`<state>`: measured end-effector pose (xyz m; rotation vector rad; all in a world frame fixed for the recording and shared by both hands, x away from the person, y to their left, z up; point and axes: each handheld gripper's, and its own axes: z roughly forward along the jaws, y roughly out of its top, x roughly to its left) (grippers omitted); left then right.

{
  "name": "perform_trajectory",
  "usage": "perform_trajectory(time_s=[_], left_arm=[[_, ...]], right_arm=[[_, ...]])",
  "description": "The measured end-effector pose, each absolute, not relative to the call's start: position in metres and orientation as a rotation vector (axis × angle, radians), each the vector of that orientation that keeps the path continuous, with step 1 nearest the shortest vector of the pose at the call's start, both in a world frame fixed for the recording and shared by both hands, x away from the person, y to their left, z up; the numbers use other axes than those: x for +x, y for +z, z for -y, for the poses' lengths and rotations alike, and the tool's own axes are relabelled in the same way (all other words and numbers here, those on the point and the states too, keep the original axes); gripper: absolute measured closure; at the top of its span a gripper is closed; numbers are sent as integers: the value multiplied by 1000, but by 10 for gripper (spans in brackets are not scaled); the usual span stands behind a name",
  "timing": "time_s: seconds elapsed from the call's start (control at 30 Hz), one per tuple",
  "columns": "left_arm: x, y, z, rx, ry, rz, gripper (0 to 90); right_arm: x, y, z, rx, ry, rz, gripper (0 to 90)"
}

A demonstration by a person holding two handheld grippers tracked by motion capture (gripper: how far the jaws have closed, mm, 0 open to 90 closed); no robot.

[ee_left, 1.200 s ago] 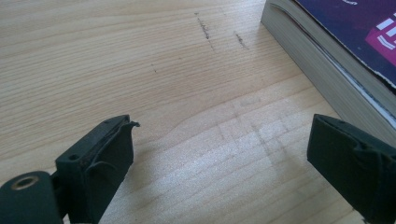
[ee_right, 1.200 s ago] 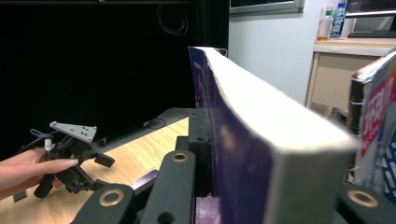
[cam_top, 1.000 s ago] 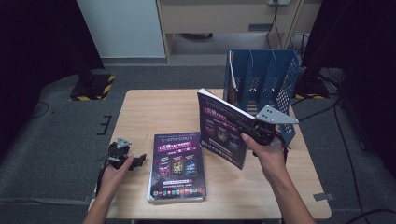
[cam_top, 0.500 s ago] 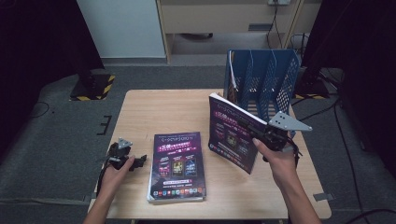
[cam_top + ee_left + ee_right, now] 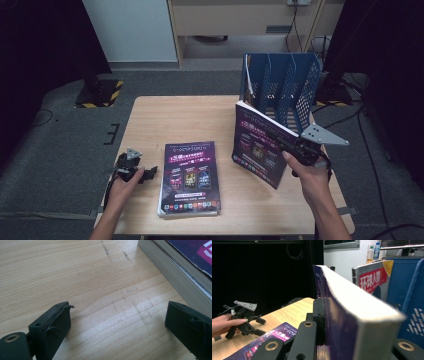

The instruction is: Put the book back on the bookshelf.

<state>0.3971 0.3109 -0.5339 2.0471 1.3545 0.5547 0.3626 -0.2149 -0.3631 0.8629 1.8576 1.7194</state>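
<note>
Jaws of the right gripper (image 5: 298,148) were clamped on the fore edge of a thick purple-covered book (image 5: 260,145), which stood upright on its lower edge on the wooden table (image 5: 175,117), tilted slightly, its cover facing the person's left. In the right gripper view the book's pale page block (image 5: 357,302) ran away from the camera between the two black jaws, pressed by the left jaw pad. Just behind the held book stood a blue mesh file rack (image 5: 287,87) at the table's far right; that view showed a magazine with red lettering (image 5: 372,277) already standing in the rack. Jaws of the left gripper (image 5: 131,169) were spread wide apart and held nothing; in the left gripper view bare wood lay between them. That gripper rested low at the table's near left edge, in the person's left hand (image 5: 122,185). A second purple book (image 5: 190,177) lay flat on the table between the two hands, just beside the left gripper, its page edge (image 5: 170,272) visible in the left gripper view near the right jaw, not touching it.
</note>
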Motion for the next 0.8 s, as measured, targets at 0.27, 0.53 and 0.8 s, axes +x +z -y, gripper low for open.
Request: perform_trajectory(time_s=[0.27,0.53,0.8], left_arm=[[398,-535,-313,2033,565,-1362,37],[397,-536,-313,2026,565,-1360,28],[397,-537,-313,2026,567,-1359,21]], right_arm=[[355,-364,231,883,1708,-1839,826],[348,-363,244,893,1700,-1823,826],[342,-355,254,901,1706,-1805,826]])
